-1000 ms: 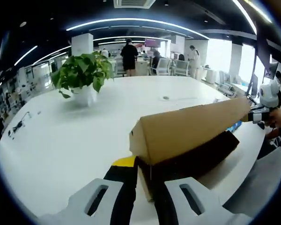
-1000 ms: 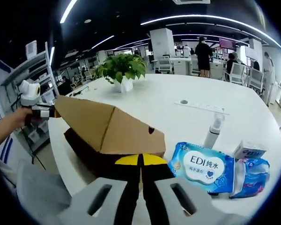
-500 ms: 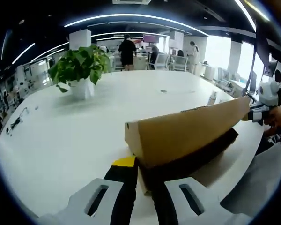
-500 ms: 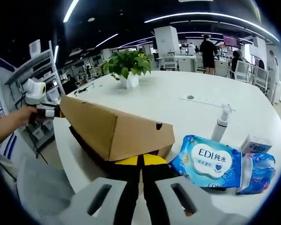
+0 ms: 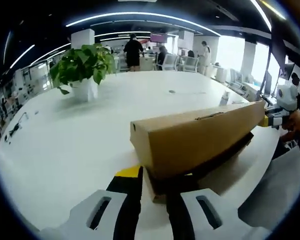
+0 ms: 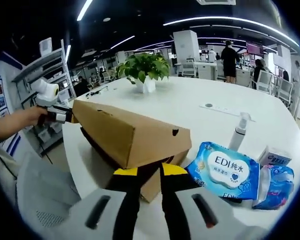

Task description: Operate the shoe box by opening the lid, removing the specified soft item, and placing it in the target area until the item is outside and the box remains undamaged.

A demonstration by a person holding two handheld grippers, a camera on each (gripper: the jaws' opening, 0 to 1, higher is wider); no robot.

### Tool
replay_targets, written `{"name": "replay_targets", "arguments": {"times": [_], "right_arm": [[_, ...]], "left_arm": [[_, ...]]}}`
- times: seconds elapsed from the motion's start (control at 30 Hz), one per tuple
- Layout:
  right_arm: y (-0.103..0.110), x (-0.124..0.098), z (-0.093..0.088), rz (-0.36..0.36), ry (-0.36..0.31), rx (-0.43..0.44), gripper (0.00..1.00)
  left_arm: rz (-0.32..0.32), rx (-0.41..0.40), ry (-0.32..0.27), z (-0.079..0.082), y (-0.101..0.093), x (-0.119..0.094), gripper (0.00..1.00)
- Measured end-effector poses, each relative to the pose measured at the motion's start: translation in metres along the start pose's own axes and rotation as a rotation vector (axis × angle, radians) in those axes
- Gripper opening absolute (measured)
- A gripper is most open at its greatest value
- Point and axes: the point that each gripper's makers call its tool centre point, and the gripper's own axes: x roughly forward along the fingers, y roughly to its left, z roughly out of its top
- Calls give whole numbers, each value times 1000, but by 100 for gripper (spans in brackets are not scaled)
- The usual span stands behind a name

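Note:
A brown cardboard shoe box lies on the white table [image 5: 60,150]. Its lid [image 5: 200,137] [image 6: 125,130] sits almost level over the dark base [image 5: 225,172] [image 6: 155,186]. My left gripper [image 5: 152,175] is at one end of the box, its jaws closed against the lid's end, and it shows from across at the far end [image 6: 57,116]. My right gripper [image 6: 149,171] is at the other end with its yellow-tipped jaws apart on either side of the lid's corner; it appears as a white unit [image 5: 277,117]. What is inside the box is hidden.
Beside the box lie a blue wipes pack [image 6: 222,170], a second blue pack [image 6: 272,182], a small carton [image 6: 275,157] and a spray bottle [image 6: 238,134]. A potted plant [image 5: 82,67] [image 6: 145,67] stands farther back. The table edge runs near the person's arm [image 6: 12,127].
The lid has come down from a raised tilt to nearly flat over the base. The right gripper's jaws, together before, now stand apart.

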Motion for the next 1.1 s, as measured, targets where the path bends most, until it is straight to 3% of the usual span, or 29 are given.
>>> {"name": "replay_targets", "arguments": {"times": [0.3, 0.4, 0.6, 1.1], "right_arm": [[7, 0, -6, 32, 12, -47, 20], [12, 1, -8, 49, 14, -52, 26], [17, 4, -14, 58, 32, -83, 27], [18, 5, -19, 74, 34, -74, 28]], "left_arm": [[-46, 48, 15, -6, -6, 1, 30], [-56, 63, 30, -10, -8, 2, 32], [-68, 85, 57, -20, -12, 4, 34], [-76, 87, 56, -22, -13, -2, 37]]}}
